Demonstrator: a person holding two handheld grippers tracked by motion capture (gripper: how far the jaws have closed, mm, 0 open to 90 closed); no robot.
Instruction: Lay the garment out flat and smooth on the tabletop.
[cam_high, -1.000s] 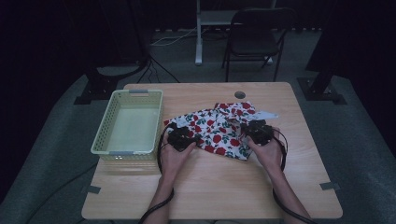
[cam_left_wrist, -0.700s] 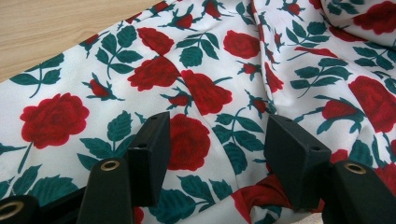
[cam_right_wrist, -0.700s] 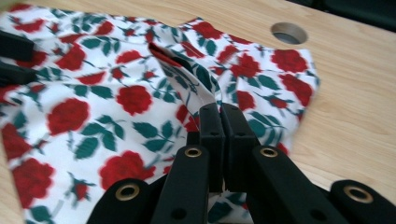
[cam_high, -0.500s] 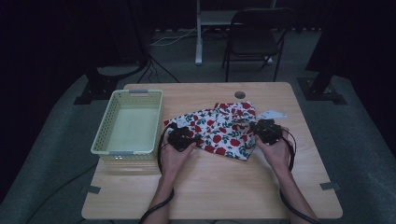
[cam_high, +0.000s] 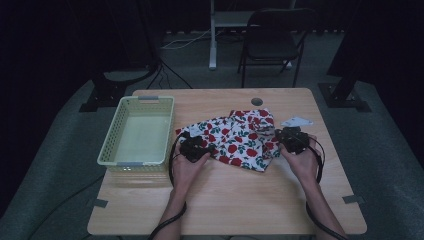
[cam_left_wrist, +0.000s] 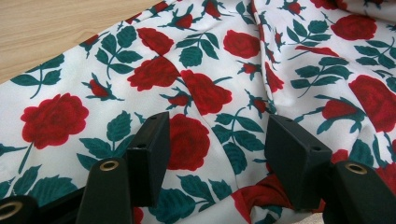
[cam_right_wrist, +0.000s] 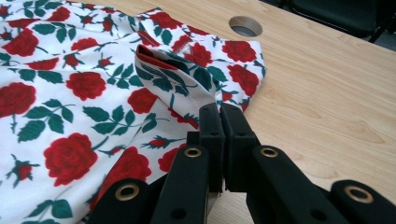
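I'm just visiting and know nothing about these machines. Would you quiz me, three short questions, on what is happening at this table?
1. True or false: the right claw is shut on the white rose-printed cloth.
2. How do the left claw's jaws stand? A pressed together, B apart over the cloth, C inside the basket.
3. What lies at the table's left side?

Key
1. True: it pinches the cloth's edge.
2. B.
3. A pale green plastic basket with nothing in it.

right gripper (cam_right_wrist: 223, 112) jaw tips hide the pinched cloth (cam_right_wrist: 93, 93) edge; cloth cropped at frame's left edge.
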